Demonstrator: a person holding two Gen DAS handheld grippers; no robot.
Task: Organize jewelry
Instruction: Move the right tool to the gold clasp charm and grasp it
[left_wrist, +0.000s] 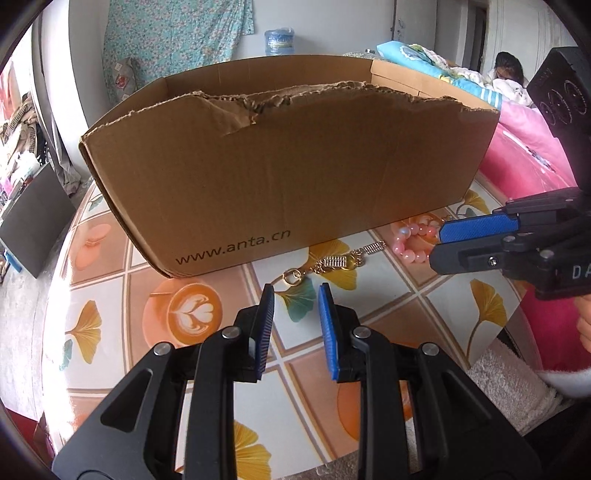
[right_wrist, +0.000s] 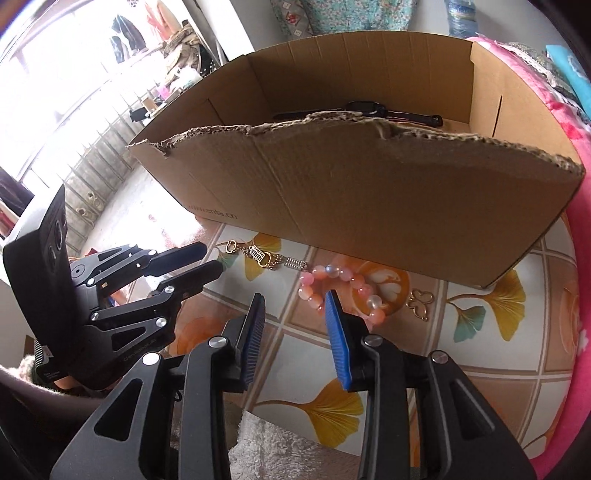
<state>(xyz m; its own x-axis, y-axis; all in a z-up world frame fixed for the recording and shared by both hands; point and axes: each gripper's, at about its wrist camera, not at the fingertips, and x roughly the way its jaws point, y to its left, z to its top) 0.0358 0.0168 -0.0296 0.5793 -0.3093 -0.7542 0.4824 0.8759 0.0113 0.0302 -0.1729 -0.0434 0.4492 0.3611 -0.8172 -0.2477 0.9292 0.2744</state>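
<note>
While both grippers hang over the patterned worktop, neither one holds anything. The left gripper has its fingers spread a little, just short of the gold chain. The right gripper is opening its fingers, nothing between them, with the pink bead bracelet just beyond the right fingertip. Behind stands the torn cardboard box, a black watch inside. A gold butterfly charm lies beside the bracelet.
</note>
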